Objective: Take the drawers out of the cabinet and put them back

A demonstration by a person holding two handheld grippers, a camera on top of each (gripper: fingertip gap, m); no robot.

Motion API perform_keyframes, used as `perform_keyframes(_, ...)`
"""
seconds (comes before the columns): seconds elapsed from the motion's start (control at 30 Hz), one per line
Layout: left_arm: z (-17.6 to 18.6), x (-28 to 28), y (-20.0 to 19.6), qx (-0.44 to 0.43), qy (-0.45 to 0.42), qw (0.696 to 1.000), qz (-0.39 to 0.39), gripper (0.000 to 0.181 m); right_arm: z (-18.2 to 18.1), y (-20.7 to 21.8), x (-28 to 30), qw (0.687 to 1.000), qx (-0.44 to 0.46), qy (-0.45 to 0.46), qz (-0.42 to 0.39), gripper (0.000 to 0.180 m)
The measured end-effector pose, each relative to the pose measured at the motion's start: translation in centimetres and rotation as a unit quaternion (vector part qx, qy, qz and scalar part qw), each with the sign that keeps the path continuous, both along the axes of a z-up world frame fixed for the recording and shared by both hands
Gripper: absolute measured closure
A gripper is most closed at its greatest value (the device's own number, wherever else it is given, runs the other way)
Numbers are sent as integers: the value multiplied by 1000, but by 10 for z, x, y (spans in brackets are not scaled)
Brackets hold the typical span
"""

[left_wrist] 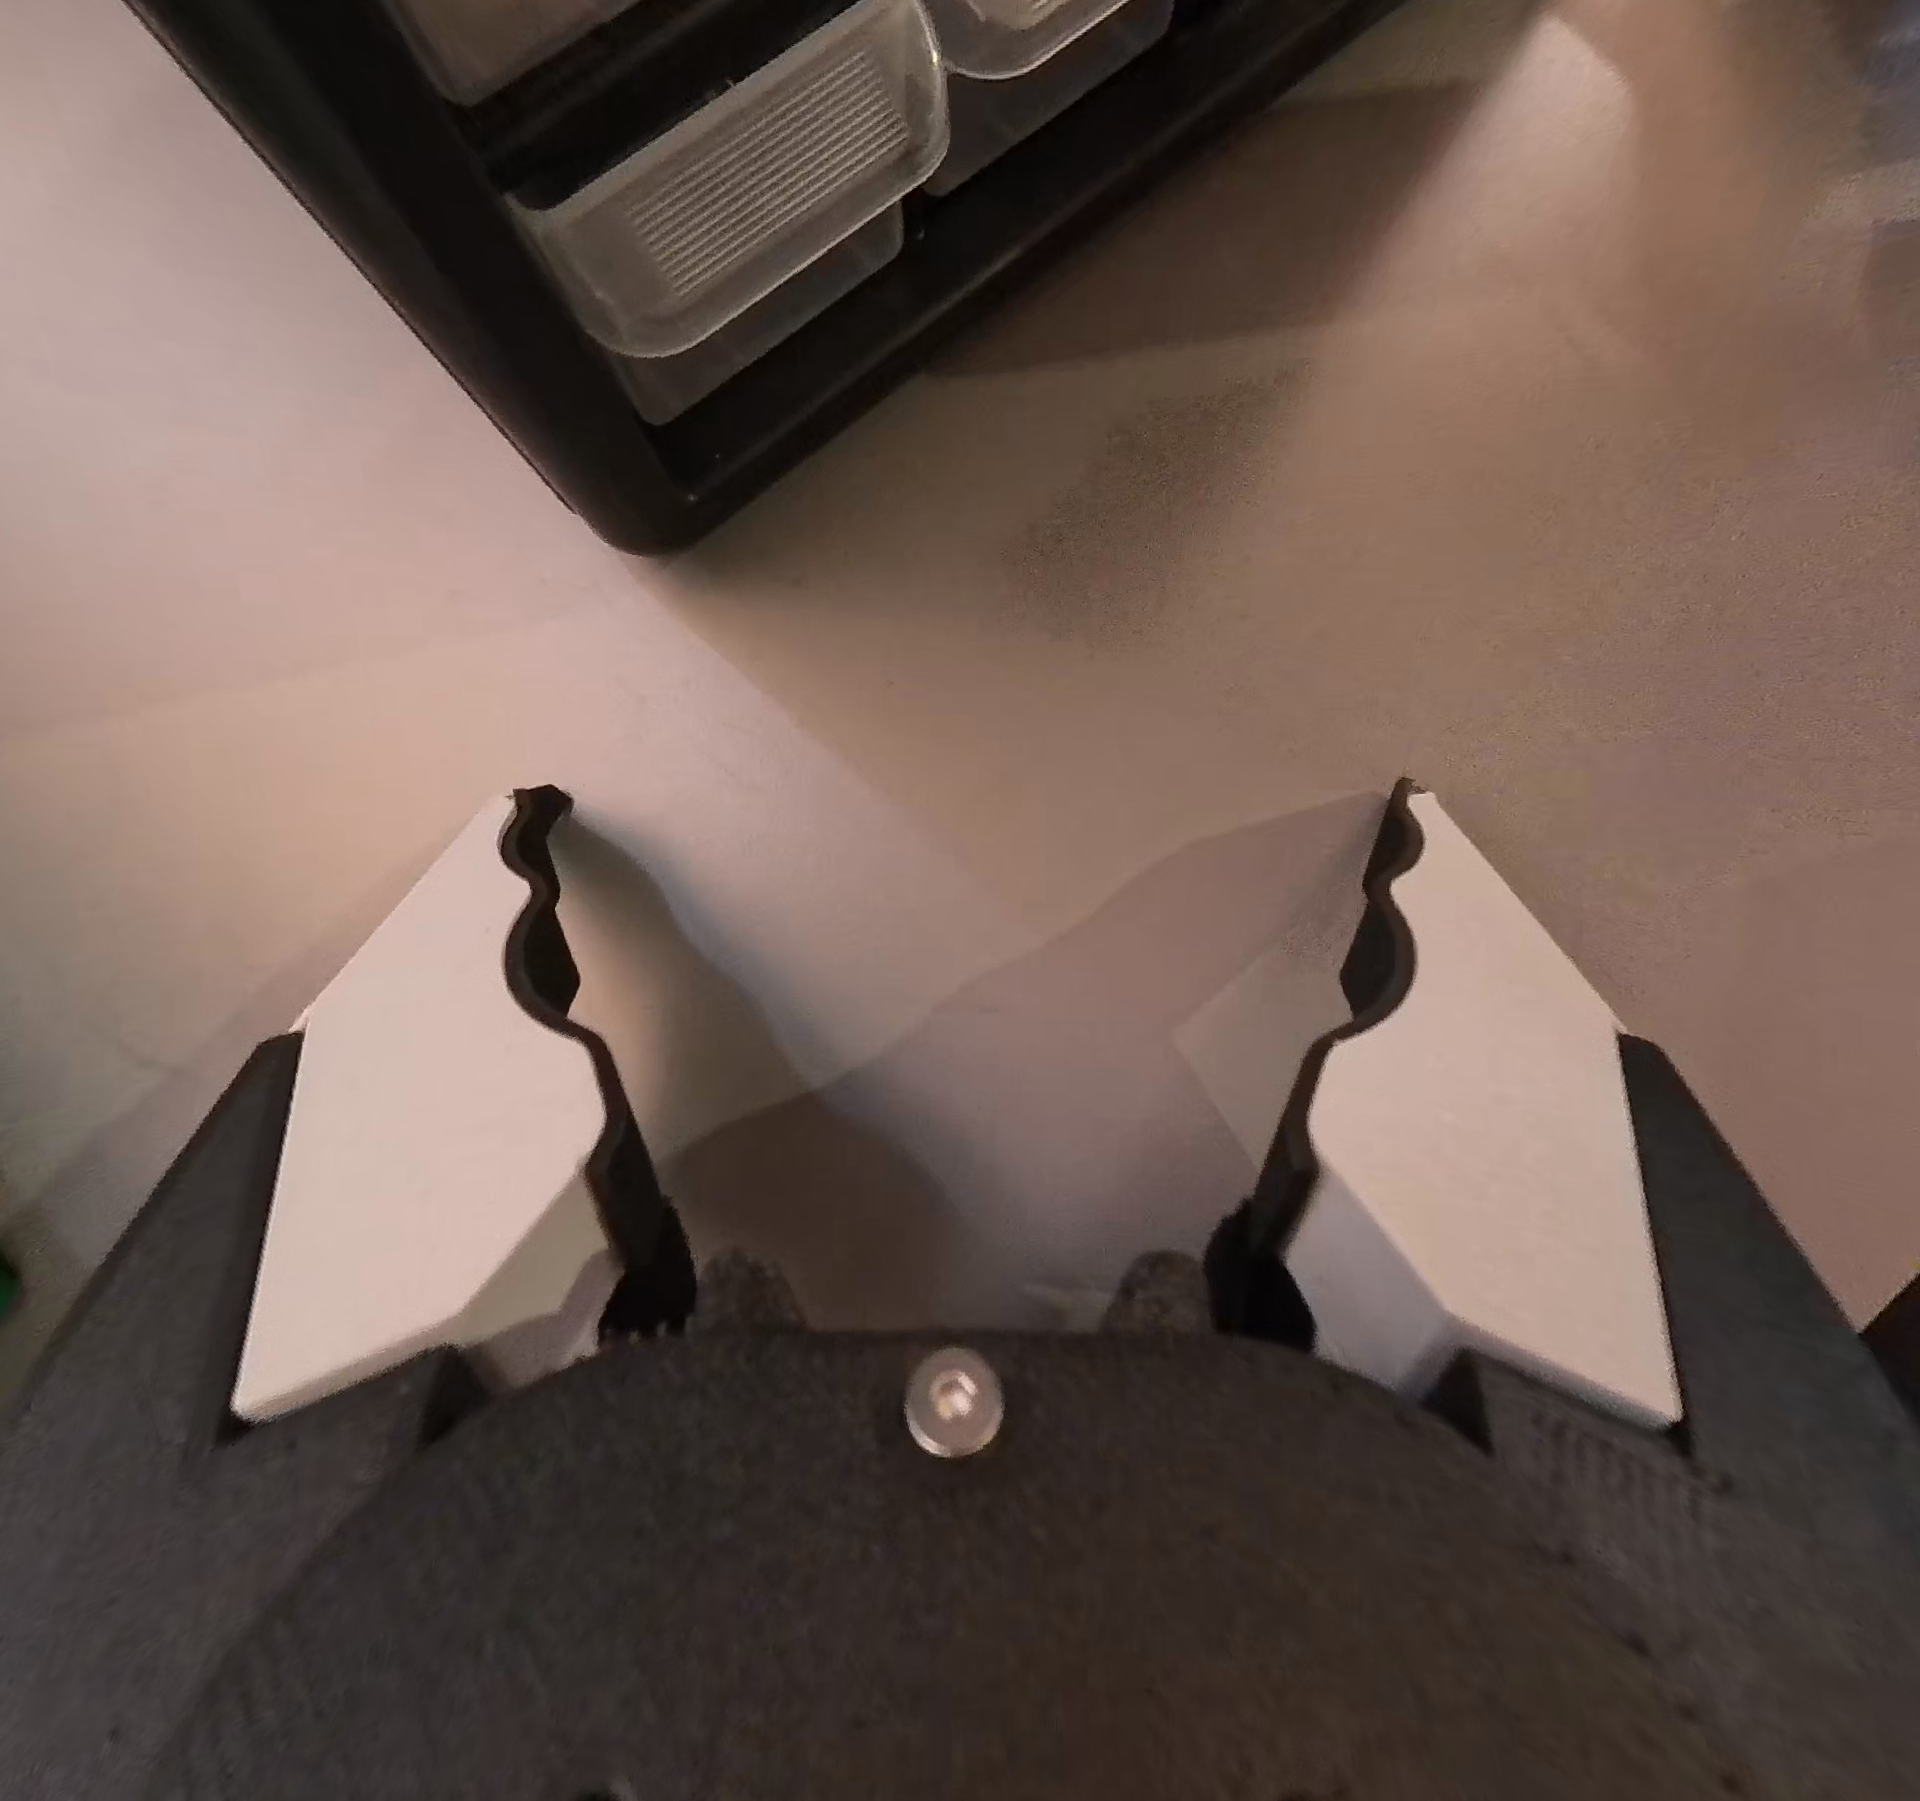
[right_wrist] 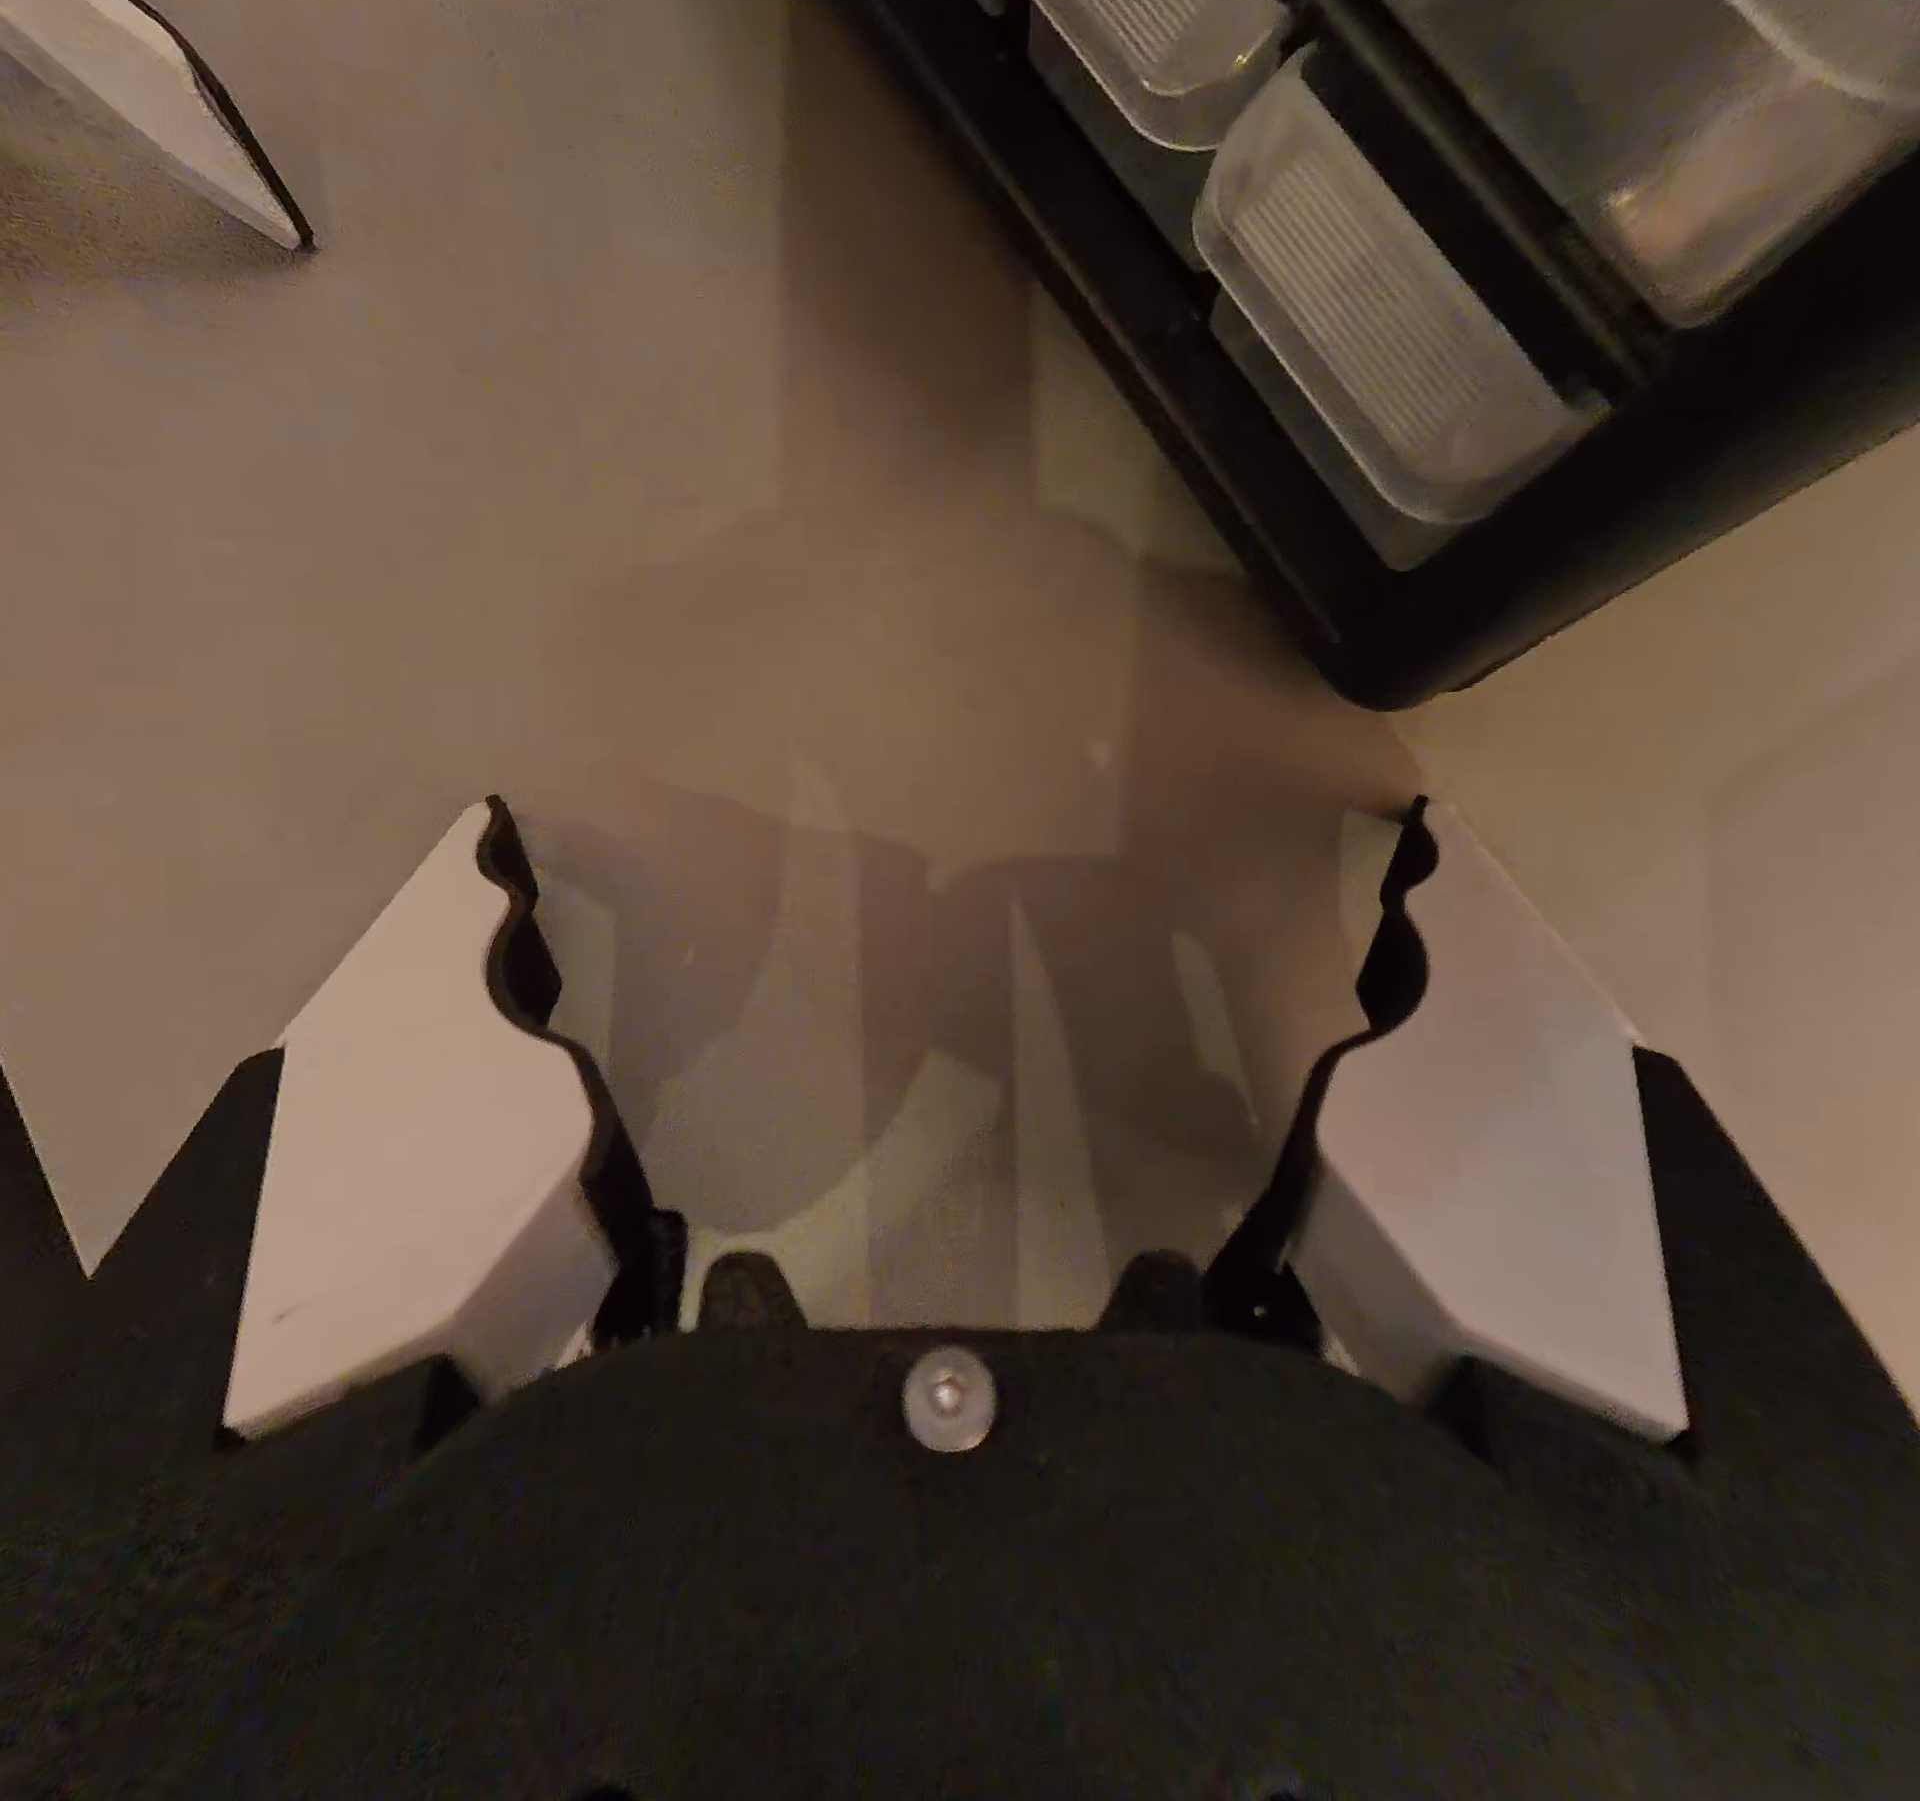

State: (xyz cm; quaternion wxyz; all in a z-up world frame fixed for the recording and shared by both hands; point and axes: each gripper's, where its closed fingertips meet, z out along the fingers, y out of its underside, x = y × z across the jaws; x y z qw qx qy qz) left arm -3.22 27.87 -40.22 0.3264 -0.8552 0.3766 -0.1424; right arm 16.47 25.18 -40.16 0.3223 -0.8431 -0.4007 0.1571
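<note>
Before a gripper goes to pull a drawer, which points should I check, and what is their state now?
1. Left gripper open and empty: ok.
2. Right gripper open and empty: ok.
3. Clear drawers seated in the black cabinet: ok for those visible; the upper rows are cut off.
4. Bare table between grippers and cabinet: ok.
5. Fingers lined up with a drawer handle: not ok; both grippers are still short of the cabinet, which lies at an angle to them.
6. Drawer contents: cannot tell.
</note>
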Motion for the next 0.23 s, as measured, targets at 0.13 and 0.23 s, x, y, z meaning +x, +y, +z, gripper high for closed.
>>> perform_keyframes(0.13, 0, 0, 0, -1, 0, 1000, -1, 31, 0, 0, 0, 1000, 0, 0, 0, 24)
perform_keyframes(0.23, 0, 1, 0, -2, 1, 1000, -3, 30, 0, 0, 0, 1000, 0, 0, 0, 24)
